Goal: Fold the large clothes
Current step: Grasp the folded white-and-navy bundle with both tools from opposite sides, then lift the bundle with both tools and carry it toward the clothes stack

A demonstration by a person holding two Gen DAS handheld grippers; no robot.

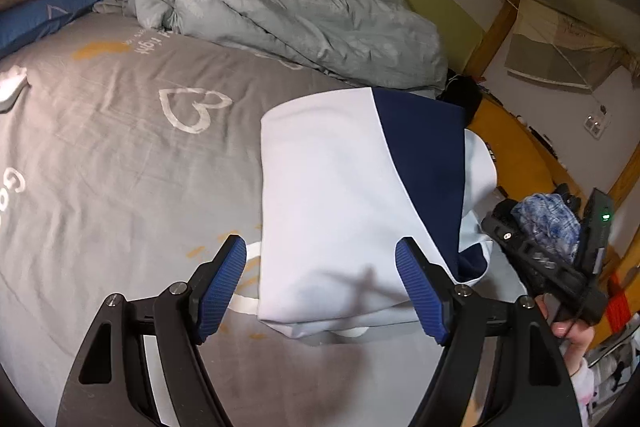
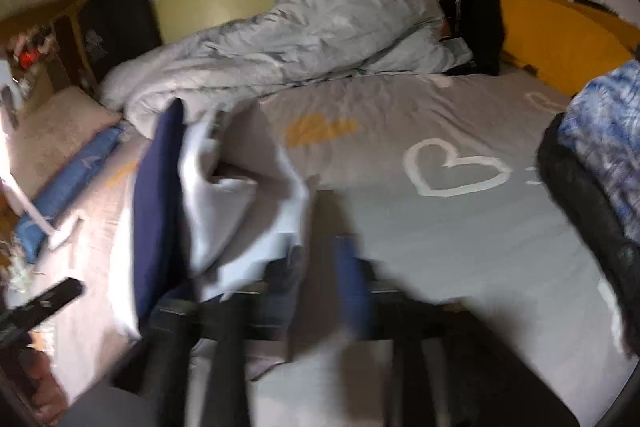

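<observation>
Folded white-and-navy fabric garment (image 1: pixel 340 211) lies beside heart print (image 1: pixel 192 107) on grey bedsheet (image 1: pixel 100 187); left claw (image 1: pixel 320 283) wide, empty; right claw (image 2: pixel 320 267) parted, apparently releasing fold.

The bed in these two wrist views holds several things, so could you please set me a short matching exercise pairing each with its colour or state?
Things:
1. garment
2. duvet
3. bed sheet
4. left claw

Descriptions:
A. grey, printed with a white heart outline
B. open, blue pads apart over the cloth
C. pale grey-green, crumpled along the wall
D. white with a navy panel, folded on the bed

Pairs: 1-D, 2-C, 3-A, 4-B
</observation>
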